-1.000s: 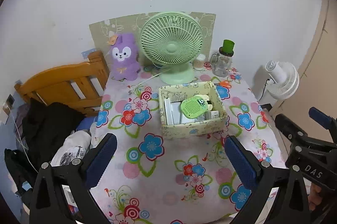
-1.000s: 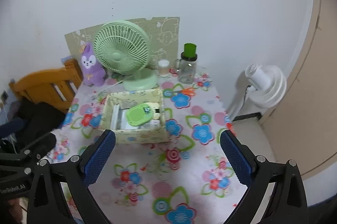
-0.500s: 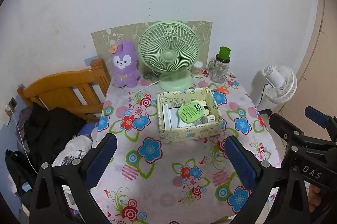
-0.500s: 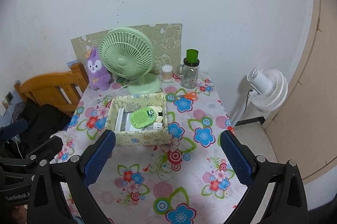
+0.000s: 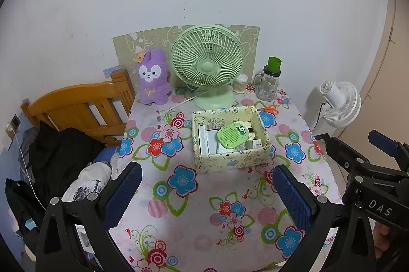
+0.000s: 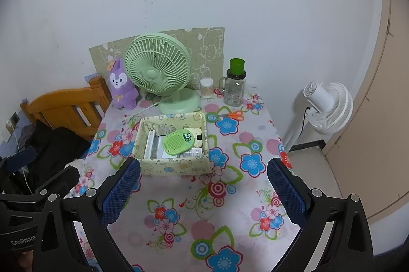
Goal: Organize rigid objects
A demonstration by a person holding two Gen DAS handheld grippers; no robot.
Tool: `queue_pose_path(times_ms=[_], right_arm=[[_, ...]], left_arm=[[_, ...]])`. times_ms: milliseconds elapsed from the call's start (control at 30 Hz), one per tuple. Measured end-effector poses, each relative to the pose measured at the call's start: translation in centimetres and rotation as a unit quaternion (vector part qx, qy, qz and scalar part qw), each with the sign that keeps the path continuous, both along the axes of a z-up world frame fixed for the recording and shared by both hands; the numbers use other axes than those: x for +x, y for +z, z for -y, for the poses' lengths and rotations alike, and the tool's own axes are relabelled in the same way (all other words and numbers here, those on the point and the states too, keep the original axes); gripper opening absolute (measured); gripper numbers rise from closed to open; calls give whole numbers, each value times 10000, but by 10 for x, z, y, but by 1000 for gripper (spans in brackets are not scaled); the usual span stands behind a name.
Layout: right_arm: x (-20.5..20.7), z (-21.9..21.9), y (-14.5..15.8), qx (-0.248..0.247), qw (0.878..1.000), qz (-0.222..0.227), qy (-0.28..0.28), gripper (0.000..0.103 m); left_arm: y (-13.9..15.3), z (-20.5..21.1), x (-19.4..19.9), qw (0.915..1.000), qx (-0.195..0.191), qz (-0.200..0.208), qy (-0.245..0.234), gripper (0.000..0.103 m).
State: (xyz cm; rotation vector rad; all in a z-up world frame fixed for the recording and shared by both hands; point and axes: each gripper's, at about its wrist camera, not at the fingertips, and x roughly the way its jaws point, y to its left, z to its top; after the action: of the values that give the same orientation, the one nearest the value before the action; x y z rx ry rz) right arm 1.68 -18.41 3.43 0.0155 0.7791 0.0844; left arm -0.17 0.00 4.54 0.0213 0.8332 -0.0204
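Black right hand-held gripper (image 6: 203, 191) spread, marked "DAS", left hand-held gripper (image 5: 207, 191) spread, "GenRobot", patterned box (image 5: 230, 159) between.

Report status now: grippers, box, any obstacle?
Left gripper open, empty; right gripper open, empty. Box on table, items inside. Nothing between grippers and box.

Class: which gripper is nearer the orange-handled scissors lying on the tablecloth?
Right, by a small margin. The scissors lie at the table's far right; the right gripper is on that side, the left gripper further left. Both are well short.
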Motion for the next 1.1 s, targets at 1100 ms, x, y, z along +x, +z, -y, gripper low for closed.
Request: queue_pose_path(times_ms=[1100], right_arm=[[3, 1, 1, 29, 10000, -16, 30, 101]], left_arm=[[1, 0, 2, 10000, -38, 19, 12, 103]])
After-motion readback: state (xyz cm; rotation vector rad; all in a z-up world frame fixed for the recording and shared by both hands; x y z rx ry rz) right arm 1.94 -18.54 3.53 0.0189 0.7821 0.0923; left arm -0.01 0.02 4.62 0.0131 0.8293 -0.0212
